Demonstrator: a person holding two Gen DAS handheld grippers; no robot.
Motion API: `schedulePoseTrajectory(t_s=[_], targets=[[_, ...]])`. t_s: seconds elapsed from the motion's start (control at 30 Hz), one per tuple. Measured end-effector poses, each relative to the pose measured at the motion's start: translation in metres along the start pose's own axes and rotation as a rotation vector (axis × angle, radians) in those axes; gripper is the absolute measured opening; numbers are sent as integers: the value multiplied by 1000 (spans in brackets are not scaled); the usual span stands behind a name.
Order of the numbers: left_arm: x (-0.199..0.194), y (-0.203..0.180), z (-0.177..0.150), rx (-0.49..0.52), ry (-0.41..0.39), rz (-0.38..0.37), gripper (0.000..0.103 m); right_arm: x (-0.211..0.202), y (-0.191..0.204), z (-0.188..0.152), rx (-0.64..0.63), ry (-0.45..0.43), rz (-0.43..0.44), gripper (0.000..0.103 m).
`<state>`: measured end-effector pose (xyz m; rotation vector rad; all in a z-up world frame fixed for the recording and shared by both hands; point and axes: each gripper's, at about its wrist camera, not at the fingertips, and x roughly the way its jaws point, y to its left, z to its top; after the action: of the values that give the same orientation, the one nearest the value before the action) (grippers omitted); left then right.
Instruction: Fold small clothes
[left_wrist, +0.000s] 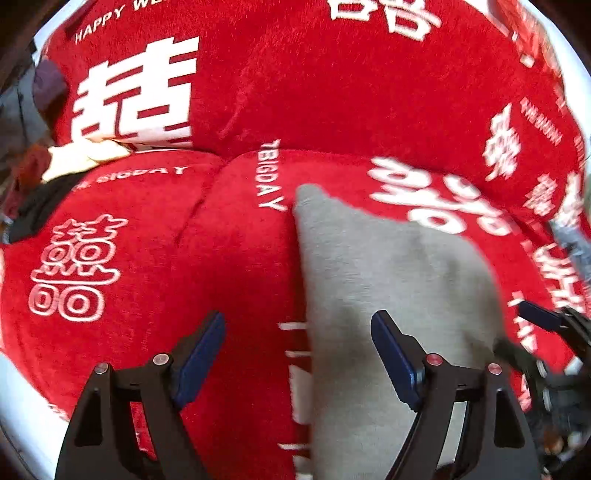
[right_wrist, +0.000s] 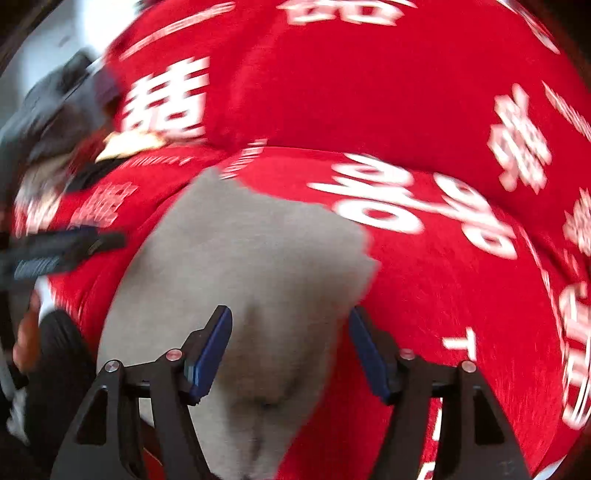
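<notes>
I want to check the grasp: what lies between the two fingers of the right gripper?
In the right wrist view, the grey garment lies between the open right gripper's fingers, on the red printed cover; nothing else.

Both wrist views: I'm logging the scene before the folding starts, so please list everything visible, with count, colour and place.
Grey garment: one, light grey, lying on the red cover in front of both grippers.
Red cover: one, red with white characters and lettering, over the seat and backrest, filling most of both views.
Clothes pile: several pieces, cream, black, orange-red, purple and grey, at the far left edge; exact count unclear.
White surface: white, showing past the cover's edge at lower left.
Left gripper: one, black with blue pads, open, above the garment's left edge.
Right gripper: one, black with blue pads, open, the garment lying between its fingers; image blurred.
</notes>
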<state>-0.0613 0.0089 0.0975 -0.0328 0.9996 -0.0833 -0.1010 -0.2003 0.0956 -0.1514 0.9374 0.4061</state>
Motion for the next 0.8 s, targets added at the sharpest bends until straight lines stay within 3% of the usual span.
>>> schedulePoseTrajectory(t_s=[0.07,0.13,0.37,0.57,0.67,0.8], targets=[[19,-9,-3,52,49,81,82,10,10,-3,-29,14,33,70],[34,-9,-7,54,68,105,82,29,10,-8,-23,64,37,69],[32,2,7,-4,78,2,82,20,-17,-1,90,36,127,70],[58,-20,38,64,93,42,82,48,-32,42,81,62,110,70],[79,-28,47,88,124,62,82,82,-36,50,55,139,92,70],[99,-30,56,89,140,73,84,98,-46,59,57,143,93,76]])
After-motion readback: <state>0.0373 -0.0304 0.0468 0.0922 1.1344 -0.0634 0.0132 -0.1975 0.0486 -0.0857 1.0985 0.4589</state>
